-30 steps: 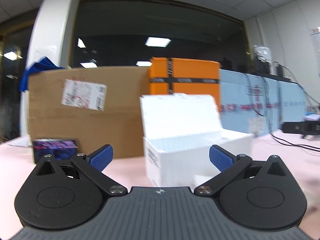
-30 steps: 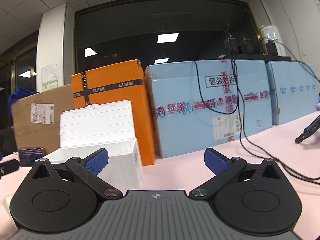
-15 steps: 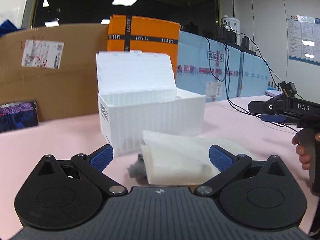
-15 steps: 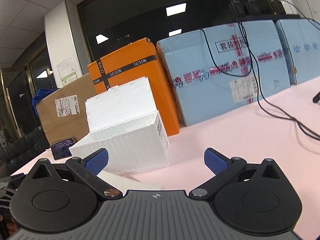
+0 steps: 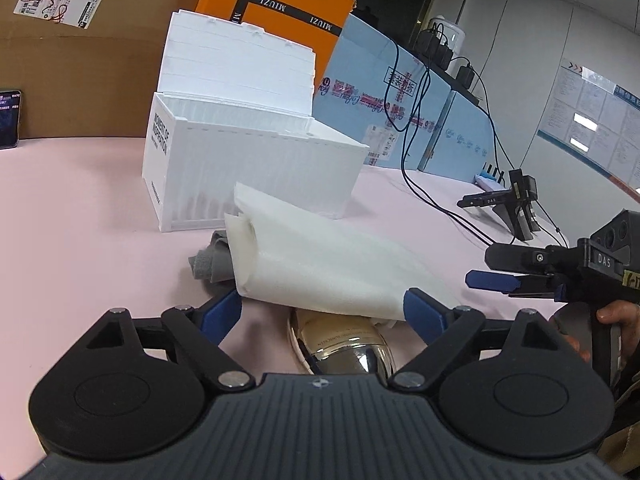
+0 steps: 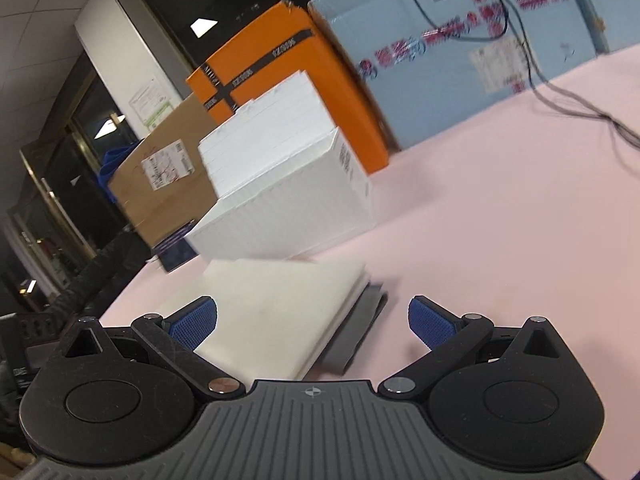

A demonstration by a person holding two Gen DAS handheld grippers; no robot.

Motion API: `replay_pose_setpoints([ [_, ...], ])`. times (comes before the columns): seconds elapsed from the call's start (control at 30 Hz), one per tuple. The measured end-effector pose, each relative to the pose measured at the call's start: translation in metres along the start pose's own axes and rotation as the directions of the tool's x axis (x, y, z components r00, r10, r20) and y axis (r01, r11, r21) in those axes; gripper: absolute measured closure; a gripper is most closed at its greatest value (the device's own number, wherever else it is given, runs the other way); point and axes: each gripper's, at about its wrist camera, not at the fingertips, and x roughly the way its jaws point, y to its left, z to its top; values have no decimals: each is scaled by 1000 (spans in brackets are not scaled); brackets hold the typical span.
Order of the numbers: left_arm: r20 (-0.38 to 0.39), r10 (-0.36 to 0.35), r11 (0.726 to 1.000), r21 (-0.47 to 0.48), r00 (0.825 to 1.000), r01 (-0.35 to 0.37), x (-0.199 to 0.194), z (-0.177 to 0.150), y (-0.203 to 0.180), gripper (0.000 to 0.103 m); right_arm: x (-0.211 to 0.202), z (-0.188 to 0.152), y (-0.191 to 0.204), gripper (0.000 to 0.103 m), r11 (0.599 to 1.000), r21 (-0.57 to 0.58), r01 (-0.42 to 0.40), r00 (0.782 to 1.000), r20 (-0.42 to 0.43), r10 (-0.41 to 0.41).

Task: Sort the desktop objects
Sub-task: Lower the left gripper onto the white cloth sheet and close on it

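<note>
A folded white foam sheet (image 5: pixel 320 256) lies on the pink table in front of an open white box (image 5: pixel 248 168) with its lid up. A grey cloth (image 5: pixel 210 260) pokes out from under the sheet's left end. A shiny gold-labelled bottle (image 5: pixel 344 346) lies partly under the sheet's near edge. My left gripper (image 5: pixel 322 314) is open, just above the bottle and the sheet's near edge. My right gripper (image 6: pixel 312 322) is open over the same sheet (image 6: pixel 280 308); it also shows in the left wrist view (image 5: pixel 496 280). The white box (image 6: pixel 288 204) stands behind.
Behind the white box stand an orange box (image 5: pixel 280 12), a brown cardboard box (image 5: pixel 80 60) and blue cartons (image 5: pixel 384 100). Black cables (image 5: pixel 420 184) trail across the table at right. A phone (image 5: pixel 8 118) leans at far left. A black stand (image 5: pixel 516 204) sits at right.
Both grippers have come down and tilted toward the table. The foam sheet, cloth and bottle have come into view close under them. Both stay open.
</note>
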Motion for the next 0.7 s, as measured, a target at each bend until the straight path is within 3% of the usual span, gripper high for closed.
replay_pose_setpoints([
  [0.2, 12, -26, 998, -65, 1000, 27, 1, 7, 4, 30, 4, -11, 1, 0, 993, 81, -91, 992, -80, 98],
  [0.37, 31, -62, 987, -145, 998, 65, -1, 17, 11, 37, 11, -13, 6, 0, 977, 124, -176, 972, -133, 192],
  [0.7, 68, -89, 966, -238, 994, 103, -6, 31, 17, 36, 22, -14, 7, 0, 939, 190, -285, 935, -159, 316],
])
